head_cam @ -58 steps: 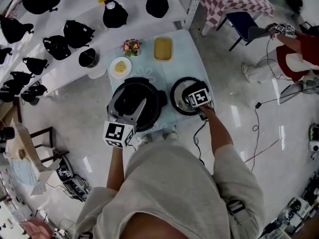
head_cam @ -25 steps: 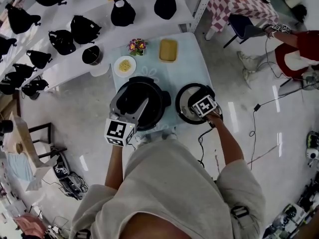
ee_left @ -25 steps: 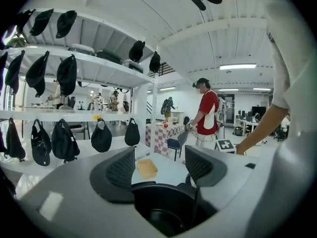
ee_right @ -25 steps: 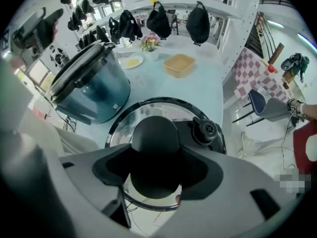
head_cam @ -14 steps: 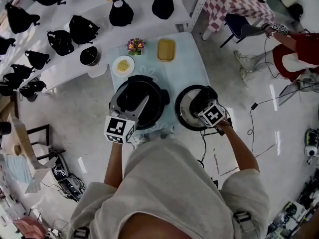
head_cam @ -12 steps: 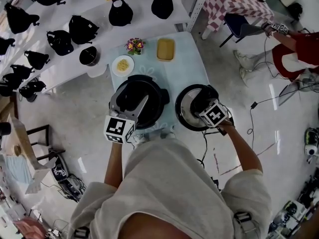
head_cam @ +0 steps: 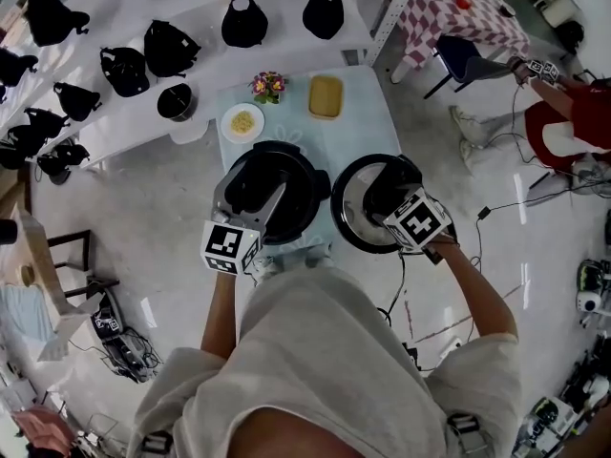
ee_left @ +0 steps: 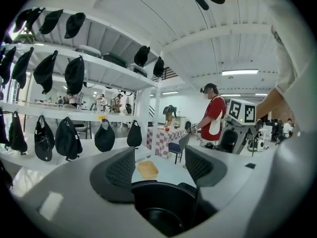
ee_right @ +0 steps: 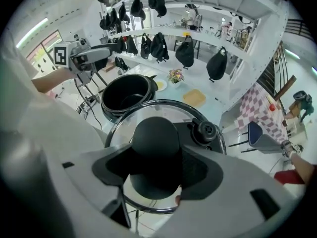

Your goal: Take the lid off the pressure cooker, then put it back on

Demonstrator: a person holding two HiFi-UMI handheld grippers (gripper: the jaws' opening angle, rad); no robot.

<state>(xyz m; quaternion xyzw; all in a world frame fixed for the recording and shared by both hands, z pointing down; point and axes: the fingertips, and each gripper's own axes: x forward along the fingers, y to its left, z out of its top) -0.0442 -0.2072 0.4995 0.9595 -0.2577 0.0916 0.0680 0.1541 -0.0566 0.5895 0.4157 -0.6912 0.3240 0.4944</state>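
The black pressure cooker [head_cam: 272,191] stands without a lid on the pale blue table [head_cam: 358,122], its pot [ee_right: 124,93] showing dark inside. The glass lid [head_cam: 351,208] with a metal rim hangs in the air to the cooker's right. My right gripper [head_cam: 393,198] is shut on the lid's black handle [ee_right: 154,138], jaws on both sides of it, pointing steeply down. A black valve knob [ee_right: 205,130] sits on the lid beside the handle. My left gripper [head_cam: 258,208] lies over the cooker's near rim, jaws apart [ee_left: 158,167], with the cooker [ee_left: 163,207] below them.
A yellow tray [head_cam: 326,95], a plate of food [head_cam: 242,121] and a small flower pot [head_cam: 269,86] sit at the table's far end. Black bags [head_cam: 172,46] hang along white shelves behind. A person in red [head_cam: 573,113] stands at the right near a checked table [head_cam: 458,8].
My right gripper has risen with the lid, which now looks larger and sits nearer and further right. The left gripper has stayed at the cooker's rim.
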